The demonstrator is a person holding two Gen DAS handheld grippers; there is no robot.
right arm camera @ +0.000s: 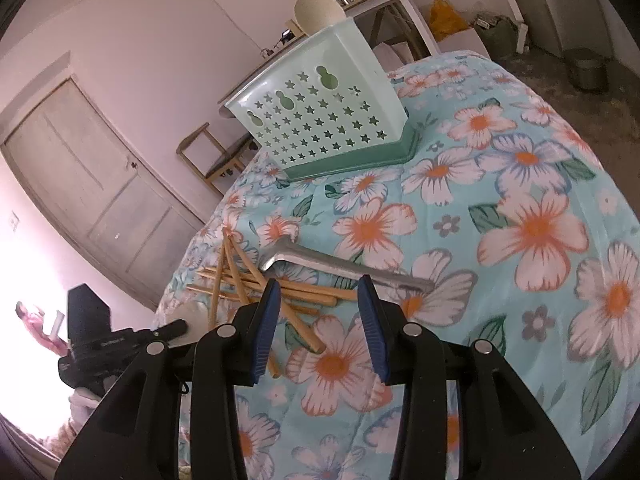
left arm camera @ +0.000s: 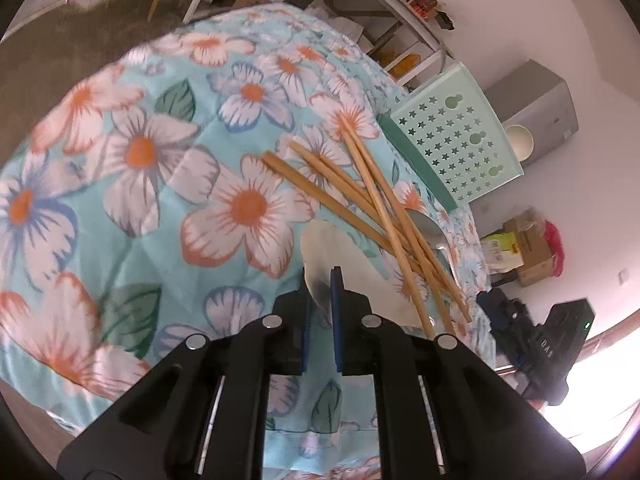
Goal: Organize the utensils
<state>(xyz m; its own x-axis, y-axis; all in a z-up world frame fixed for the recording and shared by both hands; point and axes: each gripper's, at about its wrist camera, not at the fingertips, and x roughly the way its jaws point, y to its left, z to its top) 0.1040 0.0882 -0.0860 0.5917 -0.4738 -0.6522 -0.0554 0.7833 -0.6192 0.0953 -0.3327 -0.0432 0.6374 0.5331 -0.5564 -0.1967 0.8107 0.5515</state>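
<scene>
Several wooden chopsticks [left arm camera: 372, 204] lie crossed in a loose pile on the floral cloth, also in the right wrist view [right arm camera: 240, 280]. A white spoon [left arm camera: 340, 264] lies beside them, and my left gripper [left arm camera: 322, 280] is shut on its edge. A metal spoon [left arm camera: 430, 228] lies under the chopsticks; in the right wrist view its handle [right arm camera: 344, 266] runs across the cloth. My right gripper [right arm camera: 318, 292] is open and empty, hovering just above the chopstick ends. A mint-green perforated utensil holder [right arm camera: 320, 116] stands at the far edge of the table and also shows in the left wrist view [left arm camera: 456, 144].
The table is covered by a turquoise floral cloth [right arm camera: 520, 220]. A white bowl [right arm camera: 318, 12] sits behind the holder. A wooden chair [right arm camera: 216, 156] and a door [right arm camera: 92, 184] stand beyond the table. The other gripper's black body [right arm camera: 120, 344] shows at the left.
</scene>
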